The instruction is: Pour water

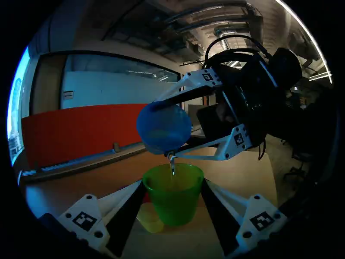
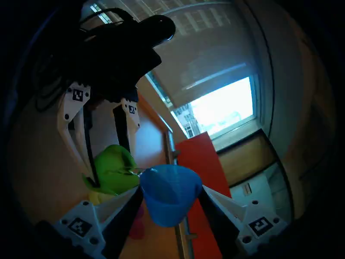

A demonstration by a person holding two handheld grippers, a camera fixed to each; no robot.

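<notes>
The right gripper (image 2: 169, 189) pinches the blue cup (image 1: 164, 127), tilted directly above the green cup (image 1: 173, 203). The left gripper (image 1: 172, 183) clamps that cup upright.

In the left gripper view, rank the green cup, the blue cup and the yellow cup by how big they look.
1. green plastic cup and tilted blue plastic cup: look alike; blue is farther, so unranked.
2. yellow plastic cup: smallest, partly hidden behind the green.
</notes>
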